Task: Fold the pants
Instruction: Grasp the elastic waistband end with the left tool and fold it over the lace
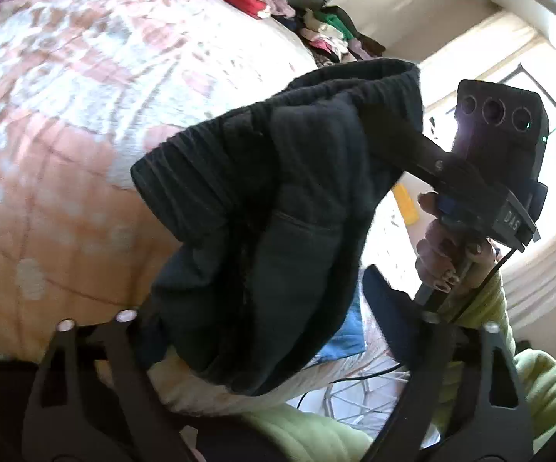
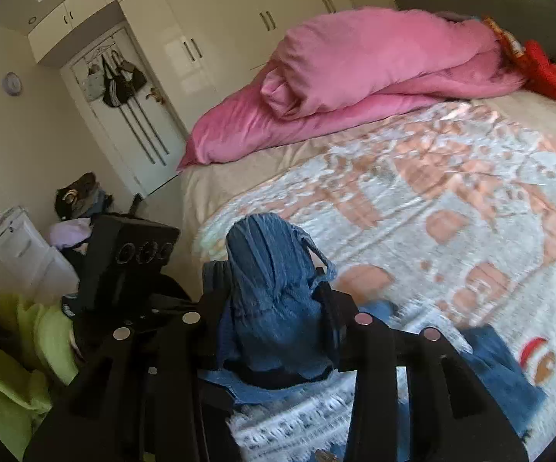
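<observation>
The pants (image 1: 262, 208) are dark blue with a ribbed waistband, held up in the air above the bed. In the left wrist view they hang bunched between my left fingers (image 1: 85, 354), which close on the lower cloth. The right gripper tool (image 1: 482, 177) grips the waistband's far end there. In the right wrist view my right gripper (image 2: 274, 308) is shut on a bunched blue waistband (image 2: 270, 281). More blue pants cloth (image 2: 501, 369) trails down onto the bedspread. The left gripper tool (image 2: 131, 261) is close on the left.
The bed has a peach and white patterned bedspread (image 2: 432, 200). A pink duvet (image 2: 355, 77) is heaped at the head. A pile of clothes (image 1: 328, 34) lies at the bed's far edge. White wardrobes (image 2: 208, 38) and a bright window (image 1: 509, 88) stand around.
</observation>
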The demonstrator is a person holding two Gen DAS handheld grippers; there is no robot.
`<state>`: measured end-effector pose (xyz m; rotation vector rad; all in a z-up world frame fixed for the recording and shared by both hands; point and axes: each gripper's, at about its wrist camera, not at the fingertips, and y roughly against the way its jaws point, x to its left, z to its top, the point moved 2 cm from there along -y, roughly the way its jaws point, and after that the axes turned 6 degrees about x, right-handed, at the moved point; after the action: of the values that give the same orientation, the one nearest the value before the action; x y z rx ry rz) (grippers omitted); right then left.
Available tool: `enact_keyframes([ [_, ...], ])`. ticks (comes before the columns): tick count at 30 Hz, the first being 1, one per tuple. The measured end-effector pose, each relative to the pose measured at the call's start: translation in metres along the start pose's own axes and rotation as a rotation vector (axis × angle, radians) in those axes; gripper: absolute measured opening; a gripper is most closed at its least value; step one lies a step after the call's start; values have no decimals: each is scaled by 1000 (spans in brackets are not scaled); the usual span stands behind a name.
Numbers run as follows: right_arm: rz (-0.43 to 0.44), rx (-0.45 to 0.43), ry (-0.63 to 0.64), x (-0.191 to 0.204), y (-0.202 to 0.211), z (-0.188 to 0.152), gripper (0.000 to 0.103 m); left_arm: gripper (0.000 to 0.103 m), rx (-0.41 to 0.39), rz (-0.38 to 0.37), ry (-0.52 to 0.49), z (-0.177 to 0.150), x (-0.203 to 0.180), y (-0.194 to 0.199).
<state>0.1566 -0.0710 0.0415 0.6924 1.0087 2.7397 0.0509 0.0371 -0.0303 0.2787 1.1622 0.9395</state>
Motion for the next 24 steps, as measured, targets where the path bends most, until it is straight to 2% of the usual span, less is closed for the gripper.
enact_keyframes([
  [1, -8, -6, -5, -2, 6, -4, 43, 63, -3, 9, -10, -1, -5, -3],
  [2, -19, -16, -15, -4, 12, -9, 45, 62, -5, 10, -15, 0, -9, -5],
  [4, -35, -48, -44, -10, 25, -18, 66, 62, -3, 4, -37, -3, -18, -10],
  [6, -30, -110, -126, -22, 45, -34, 86, 62, 13, 11, -86, -8, -31, -18],
  [8, -45, -153, -222, -37, 62, -51, 87, 62, 43, 19, -137, -14, -43, -28],
  [11, -169, -147, -318, -47, 77, -86, 88, 63, 91, 39, -199, -21, -57, -45],
  [14, -243, -115, -366, -45, 77, -113, 89, 69, 139, 68, -250, -32, -65, -60],
  [16, -257, -98, -388, -41, 73, -127, 89, 71, 153, 123, -299, -39, -71, -69],
  [19, -285, -81, -389, -39, 62, -136, 89, 73, 162, 162, -330, -41, -68, -73],
  [21, -383, -28, -395, -45, 51, -141, 86, 73, 160, 174, -336, -40, -69, -77],
  [22, -463, 25, -402, -51, 44, -144, 85, 73, 159, 174, -335, -39, -67, -77],
  [24, -505, 69, -412, -59, 35, -151, 85, 74, 153, 170, -334, -36, -68, -78],
])
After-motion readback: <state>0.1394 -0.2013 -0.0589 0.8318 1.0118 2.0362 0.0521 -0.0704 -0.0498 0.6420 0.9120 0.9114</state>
